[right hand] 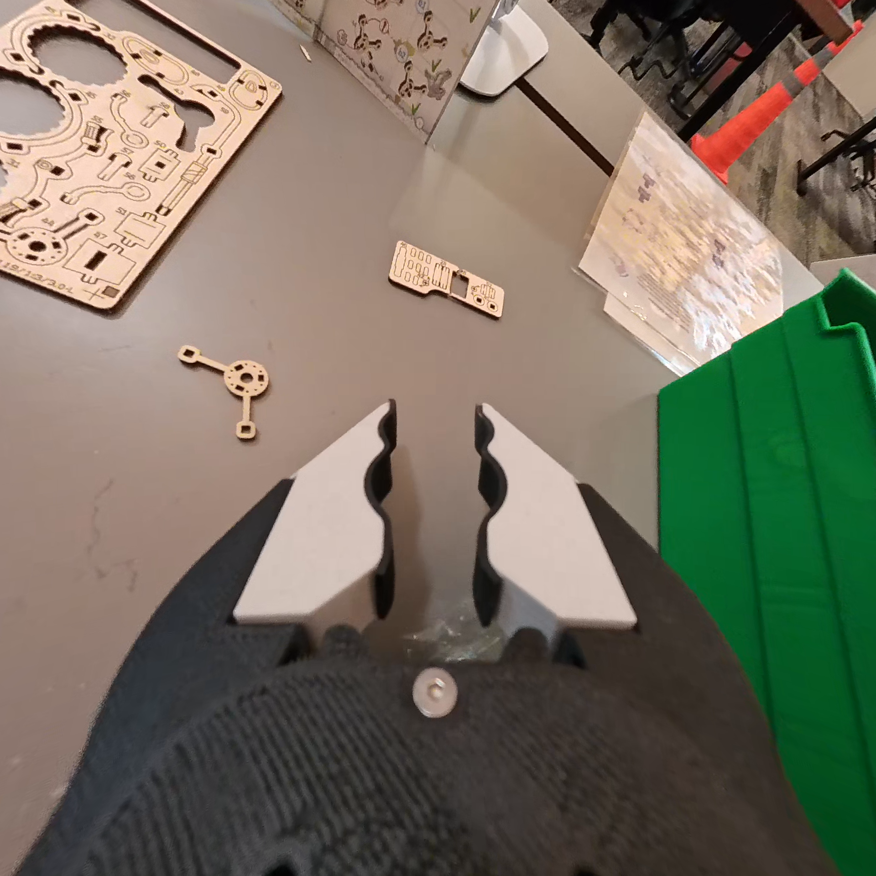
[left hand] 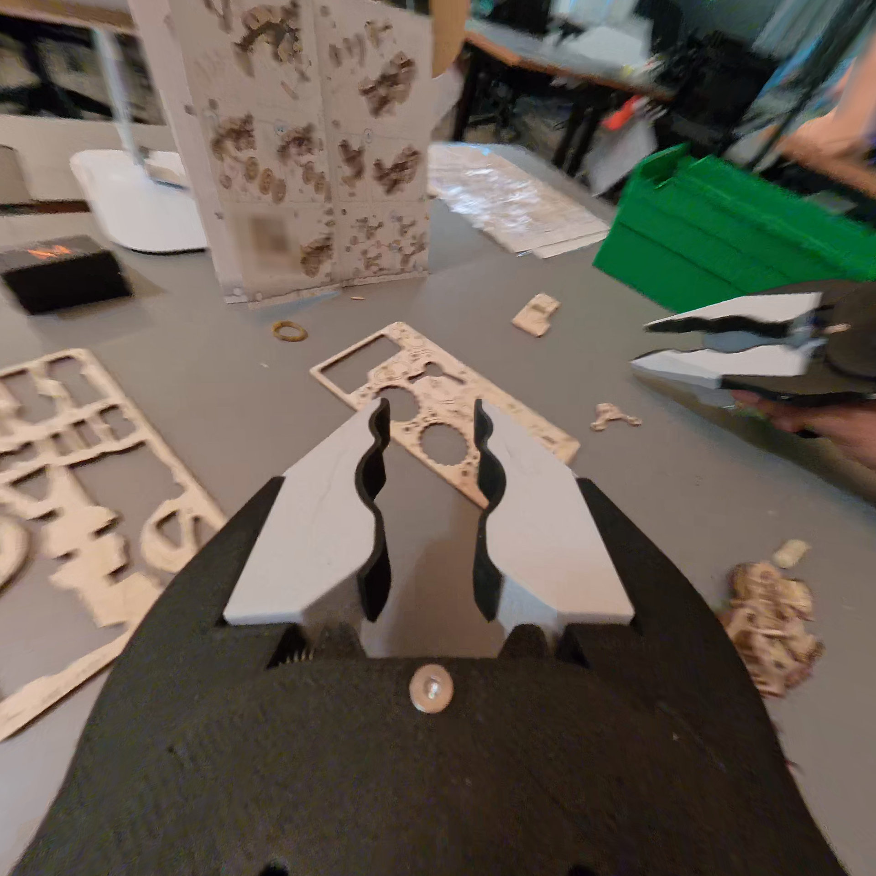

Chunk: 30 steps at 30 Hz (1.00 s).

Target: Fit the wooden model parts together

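Parts lie loose on the grey table (right hand: pixel 332 237), spread flat, likely for easy picking: two-armed wooden piece (right hand: pixel 226 385), small punched strip (right hand: pixel 445 278), large cut-out sheet (right hand: pixel 118 142). Right hand-held gripper (right hand: pixel 433 417) hovers above, angled down, jaws apart, empty. Left hand-held gripper (left hand: pixel 432 415) likewise parted, holding nothing, over the sheet.

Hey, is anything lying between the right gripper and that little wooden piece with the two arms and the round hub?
Nothing visible. The right gripper is open and empty, and the two-armed wooden piece lies flat ahead and to its left on bare grey table. The green bin stands on the opposite side.
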Available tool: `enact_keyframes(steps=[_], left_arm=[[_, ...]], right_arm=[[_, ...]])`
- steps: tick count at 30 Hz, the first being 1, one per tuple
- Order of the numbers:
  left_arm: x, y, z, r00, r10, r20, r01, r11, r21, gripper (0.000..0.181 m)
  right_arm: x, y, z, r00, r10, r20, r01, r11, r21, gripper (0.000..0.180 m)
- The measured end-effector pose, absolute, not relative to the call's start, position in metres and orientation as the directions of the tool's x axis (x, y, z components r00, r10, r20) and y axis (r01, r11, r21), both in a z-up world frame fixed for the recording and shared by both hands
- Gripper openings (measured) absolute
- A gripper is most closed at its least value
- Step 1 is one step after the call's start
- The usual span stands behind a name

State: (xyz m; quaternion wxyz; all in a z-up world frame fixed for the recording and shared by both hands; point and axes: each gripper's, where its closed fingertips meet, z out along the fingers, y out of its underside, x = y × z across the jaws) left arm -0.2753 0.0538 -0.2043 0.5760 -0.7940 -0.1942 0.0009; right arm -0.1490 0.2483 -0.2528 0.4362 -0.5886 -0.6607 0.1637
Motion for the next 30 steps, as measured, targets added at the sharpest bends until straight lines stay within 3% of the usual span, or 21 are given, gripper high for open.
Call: enact_keyframes(steps=[3,8,18,25,30], left_arm=[[-0.292,0.04,-0.214,0.878,0.474,-0.063,0.183,-0.455,-0.871,0.029],[-0.299,0.025,-0.219,0.754,0.478,-0.451,0.058,-0.732,-0.679,0.029],[-0.288,0.023,-0.214,0.719,0.445,-0.534,0.033,-0.79,-0.613,0.036],[-0.283,0.025,-0.223,0.755,0.428,-0.497,0.037,-0.784,-0.619,0.039],[-0.289,0.026,-0.233,0.768,0.434,-0.471,0.054,-0.776,-0.628,0.041]], right_arm=[[-0.149,0.248,-0.252,0.076,0.928,0.365,0.627,0.24,-0.741,0.031],[-0.151,0.248,-0.251,0.078,0.941,0.33,0.618,0.214,-0.757,0.031],[-0.15,0.242,-0.254,0.063,0.931,0.36,0.627,0.243,-0.74,0.03],[-0.164,0.225,-0.228,0.051,0.992,0.116,0.461,0.08,-0.884,0.029],[-0.167,0.233,-0.227,0.067,0.991,0.117,0.44,0.076,-0.895,0.029]])
